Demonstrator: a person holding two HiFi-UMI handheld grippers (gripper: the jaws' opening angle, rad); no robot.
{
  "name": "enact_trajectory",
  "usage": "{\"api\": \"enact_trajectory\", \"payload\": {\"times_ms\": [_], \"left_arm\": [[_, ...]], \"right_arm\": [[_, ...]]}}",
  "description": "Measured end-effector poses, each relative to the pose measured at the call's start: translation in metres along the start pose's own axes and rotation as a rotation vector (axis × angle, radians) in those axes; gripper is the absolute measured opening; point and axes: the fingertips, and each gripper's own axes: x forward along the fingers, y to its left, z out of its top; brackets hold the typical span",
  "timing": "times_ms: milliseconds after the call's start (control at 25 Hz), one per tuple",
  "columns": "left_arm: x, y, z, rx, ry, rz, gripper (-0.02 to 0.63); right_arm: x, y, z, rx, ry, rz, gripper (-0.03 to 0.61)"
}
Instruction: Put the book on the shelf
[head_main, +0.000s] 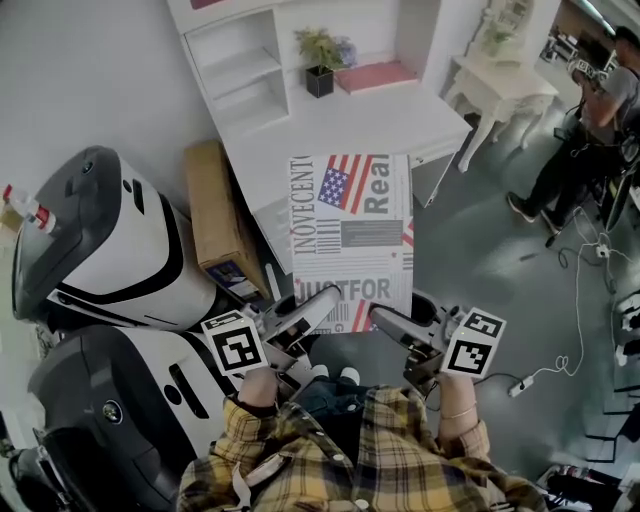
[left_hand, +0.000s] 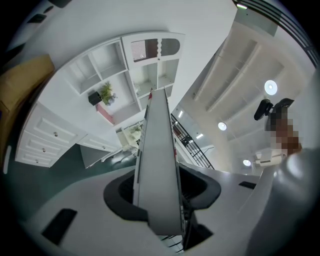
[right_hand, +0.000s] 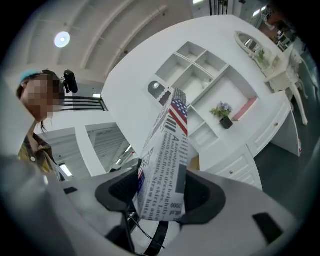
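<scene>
Book (head_main: 350, 235) with newsprint cover sits flat between your two tools, on the near side of the white shelf (head_main: 243, 72) and apart from it. Your left tool (head_main: 312, 306) is clamped on the book's edge farthest from the shelf, and your right tool (head_main: 388, 320) pinches that same edge.

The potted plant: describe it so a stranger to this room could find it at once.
Find the white desk with its shelf unit against the wall. On the desktop, beside a flat pink item, stands the potted plant. Its black pot and green leaves set it apart from the white furniture.
</scene>
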Motion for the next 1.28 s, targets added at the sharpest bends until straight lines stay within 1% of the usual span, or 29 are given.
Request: {"api": "enact_trajectory", "payload": {"times_ms": [360, 760, 1040, 1280], "left_arm": [[-0.001, 0.0035, 0.0016, 0.0, 0.021, -0.017, 0.184], [-0.0005, 0.0056, 0.0022, 0.012, 0.03, -0.014, 0.185], [0.0001, 0.0023, 0.0023, 0.019, -0.003, -0.006, 0.186], [0.0012, 0.0032, 0.0019, 0.057, -0.033, -0.013, 0.184]], "right_arm": [[0.0025, -0.0004, -0.0022, 0.003, -0.022, -0.02, 0.261], [0.004, -0.0028, -0.0038, 0.009, -0.038, -0.016, 0.261], [0.0027, -0.0024, -0.0008, 0.006, -0.013, 0.001, 0.261], [0.003, -0.006, 0.0003, -0.03, -0.013, 0.031, 0.261]]}}
